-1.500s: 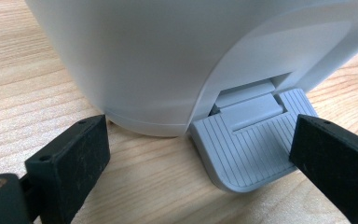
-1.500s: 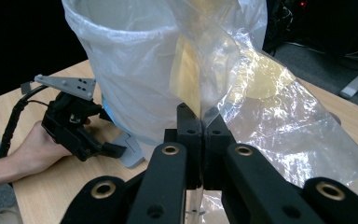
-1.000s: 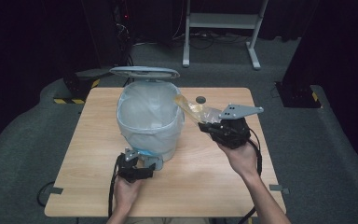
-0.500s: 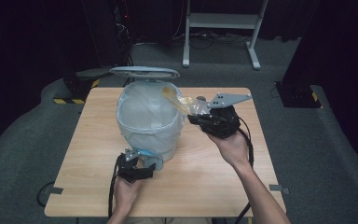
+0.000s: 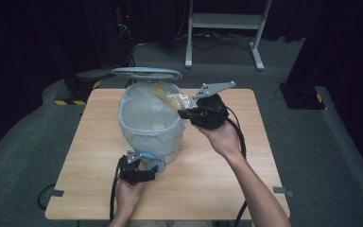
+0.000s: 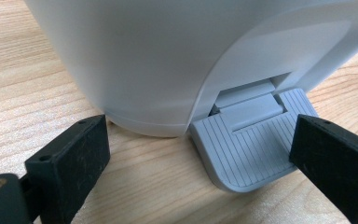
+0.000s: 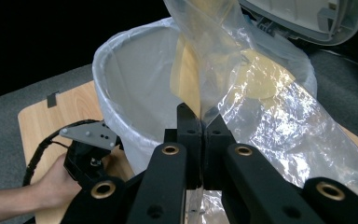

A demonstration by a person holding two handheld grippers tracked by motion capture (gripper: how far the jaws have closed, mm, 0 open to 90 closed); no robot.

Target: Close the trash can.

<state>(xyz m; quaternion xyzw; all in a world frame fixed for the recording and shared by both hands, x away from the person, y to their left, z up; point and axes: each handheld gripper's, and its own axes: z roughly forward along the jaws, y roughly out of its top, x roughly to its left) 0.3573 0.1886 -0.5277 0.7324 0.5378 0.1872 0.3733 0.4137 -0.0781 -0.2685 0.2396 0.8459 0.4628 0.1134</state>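
A white pedal bin (image 5: 149, 124) with a clear liner stands mid-table, its lid (image 5: 146, 73) raised. My right gripper (image 5: 185, 113) is at the bin's right rim, shut on a clear plastic bag (image 5: 170, 99) with yellowish contents that hangs over the opening. In the right gripper view the closed jaws (image 7: 200, 121) pinch the bag (image 7: 256, 93) just before the bin's rim (image 7: 121, 74). My left gripper (image 5: 139, 166) sits low at the bin's base, open. Its jaws (image 6: 200, 158) stand wide to either side of the grey ribbed pedal (image 6: 251, 144).
The bin's wall (image 6: 144, 60) is close in front of the left gripper. Bare wooden tabletop (image 5: 217, 189) lies to the right and front. A metal stand (image 5: 227, 28) and dark floor lie beyond the table's far edge.
My right gripper has carried the bag leftward and up, from beside the bin to over its right rim. The left gripper has stayed at the pedal.
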